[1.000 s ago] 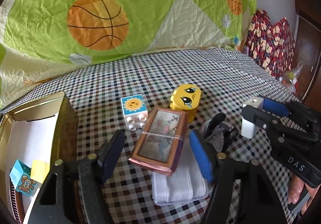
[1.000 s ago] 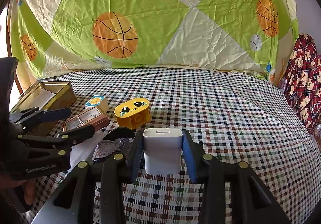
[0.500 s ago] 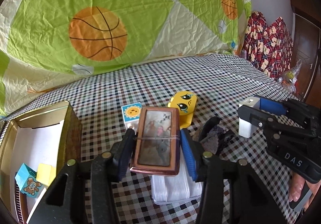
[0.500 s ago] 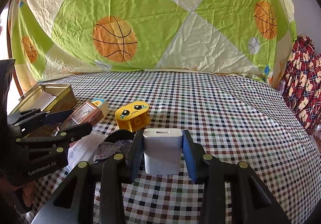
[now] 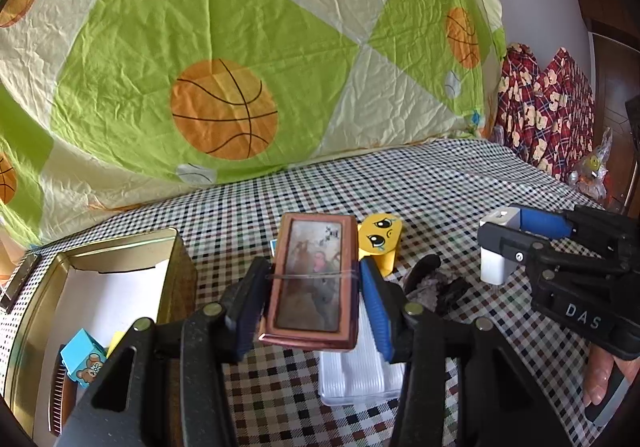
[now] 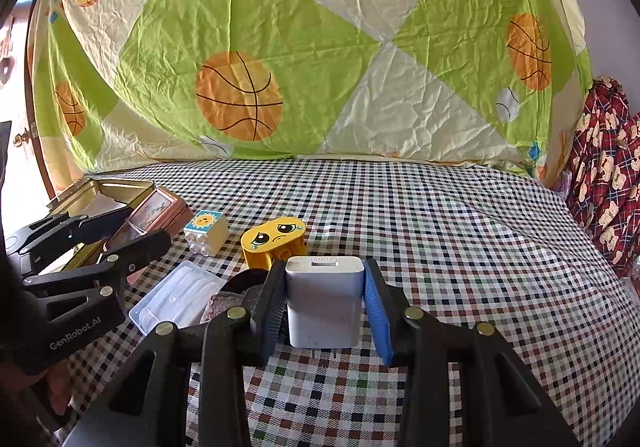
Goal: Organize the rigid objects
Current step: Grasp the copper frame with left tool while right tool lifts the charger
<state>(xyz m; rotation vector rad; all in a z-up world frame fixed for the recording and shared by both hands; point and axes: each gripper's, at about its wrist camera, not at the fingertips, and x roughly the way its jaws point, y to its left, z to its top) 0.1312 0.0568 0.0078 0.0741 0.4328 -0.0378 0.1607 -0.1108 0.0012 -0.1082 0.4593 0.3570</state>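
Observation:
My left gripper (image 5: 314,299) is shut on a brown picture box (image 5: 314,279) with a rubber band round it, held above the checked cloth, right of the gold tin (image 5: 176,247). The box (image 6: 152,207) and left gripper (image 6: 120,231) also show in the right wrist view. My right gripper (image 6: 324,307) is shut on a white charger (image 6: 324,303), held just above the cloth; both appear in the left wrist view, the charger (image 5: 496,251) at right. A yellow crying-face block (image 6: 274,241) and a sun block (image 6: 206,231) lie on the cloth.
The open gold tin holds a blue bear block (image 5: 82,359) and a yellow piece. A clear plastic case (image 6: 176,301) and a dark crumpled item (image 5: 436,283) lie near the grippers. A basketball-print quilt (image 6: 320,47) rises behind. Red plaid fabric (image 6: 608,175) is at the right.
My left gripper closed on the picture box and lifted it off the clear case, up and toward the tin. The right gripper kept hold of the charger and rose slightly.

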